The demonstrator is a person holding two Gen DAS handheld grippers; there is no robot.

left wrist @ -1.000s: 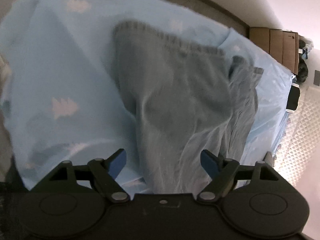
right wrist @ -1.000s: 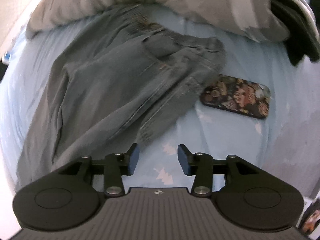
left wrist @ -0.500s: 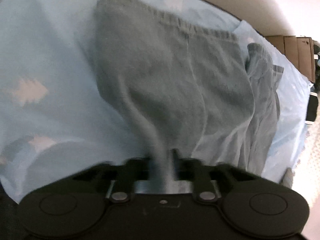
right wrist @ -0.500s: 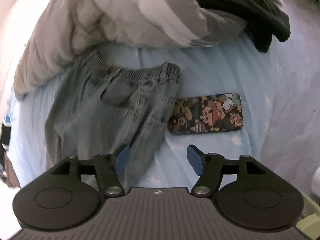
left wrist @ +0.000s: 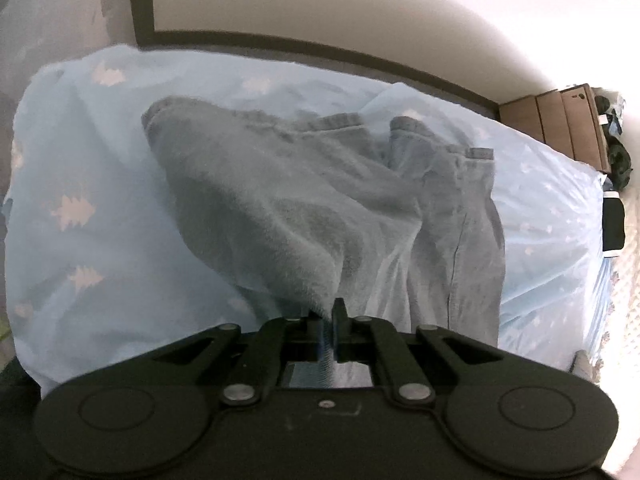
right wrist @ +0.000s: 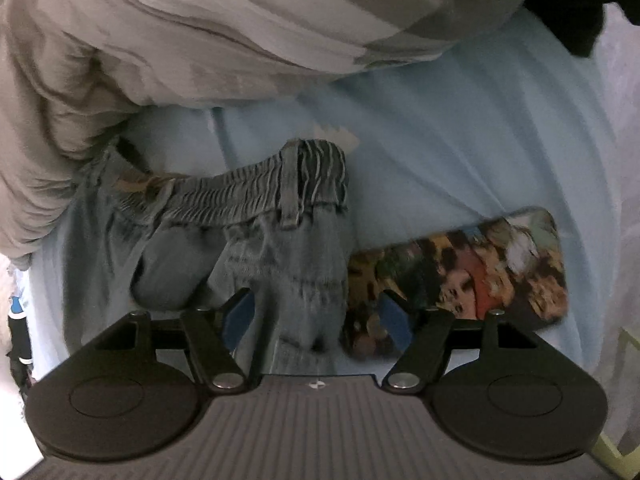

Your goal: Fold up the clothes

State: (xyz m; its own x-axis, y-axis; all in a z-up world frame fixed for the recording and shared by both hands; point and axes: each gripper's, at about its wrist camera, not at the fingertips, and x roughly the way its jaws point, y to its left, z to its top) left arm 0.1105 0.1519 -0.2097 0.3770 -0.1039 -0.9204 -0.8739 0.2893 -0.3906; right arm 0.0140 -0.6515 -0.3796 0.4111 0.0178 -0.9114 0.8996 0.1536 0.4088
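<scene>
A: Left gripper [left wrist: 329,322] is pinching a fold of the jeans [left wrist: 320,208], jaws clenched on denim; jeans are lying rumpled on the bed [left wrist: 100,160].

B: Right gripper [right wrist: 316,316] is straddling the waistband [right wrist: 256,192], jaws spread. It should be closing on denim only, avoiding the phone [right wrist: 472,272] just beside.

We see dim, soft light | glare washing out the wall [left wrist: 360,8] — right edge blown | fisheye bending all edges | motion blur on the phone case [right wrist: 480,264] — corners dark
</scene>
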